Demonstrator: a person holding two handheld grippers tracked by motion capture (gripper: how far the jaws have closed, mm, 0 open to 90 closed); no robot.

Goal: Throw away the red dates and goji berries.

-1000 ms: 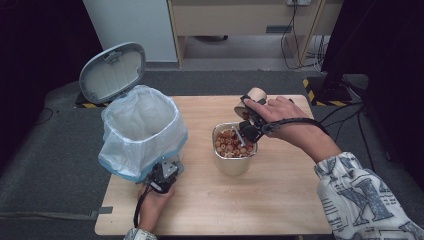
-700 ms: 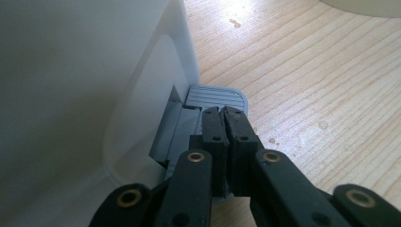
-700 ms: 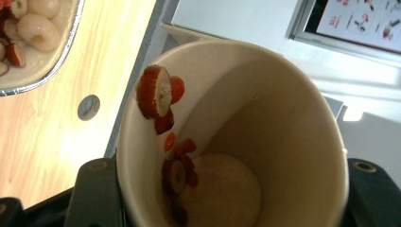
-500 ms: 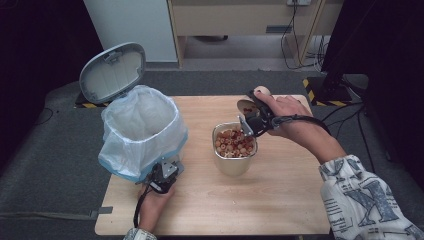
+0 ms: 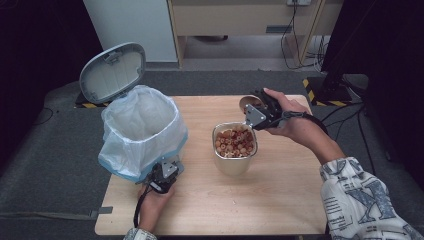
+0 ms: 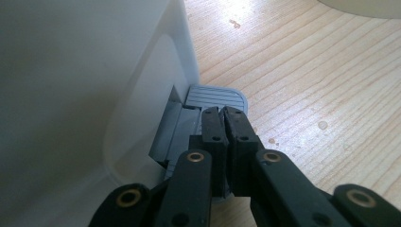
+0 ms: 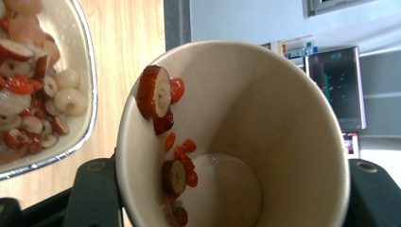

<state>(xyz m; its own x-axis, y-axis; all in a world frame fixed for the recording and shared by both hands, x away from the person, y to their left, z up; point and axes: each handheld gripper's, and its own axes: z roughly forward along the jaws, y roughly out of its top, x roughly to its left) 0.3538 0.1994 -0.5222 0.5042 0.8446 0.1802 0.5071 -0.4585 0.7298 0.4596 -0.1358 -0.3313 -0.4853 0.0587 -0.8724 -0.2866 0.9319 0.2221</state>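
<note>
My left gripper (image 5: 165,172) is shut, and its tips (image 6: 224,111) rest on the grey foot pedal (image 6: 215,94) at the base of the white bin (image 5: 142,125). The bin has a plastic liner and its lid (image 5: 112,72) stands up. My right gripper (image 5: 257,112) is shut on a paper cup (image 5: 247,103), held tilted just behind a metal container (image 5: 232,165) of sliced red dates and pale fruit. In the right gripper view the cup (image 7: 265,118) shows date slices and red berries stuck to its inner wall.
The wooden table (image 5: 280,200) has bare room in front of and to the right of the container. Small wet drops lie on the wood near the pedal (image 6: 322,125). Grey carpet surrounds the table, with a cabinet and cables beyond the far edge.
My right gripper has drawn the cup slightly back and right from over the container, and the cup has turned. The left gripper stays on the pedal with the lid still up.
</note>
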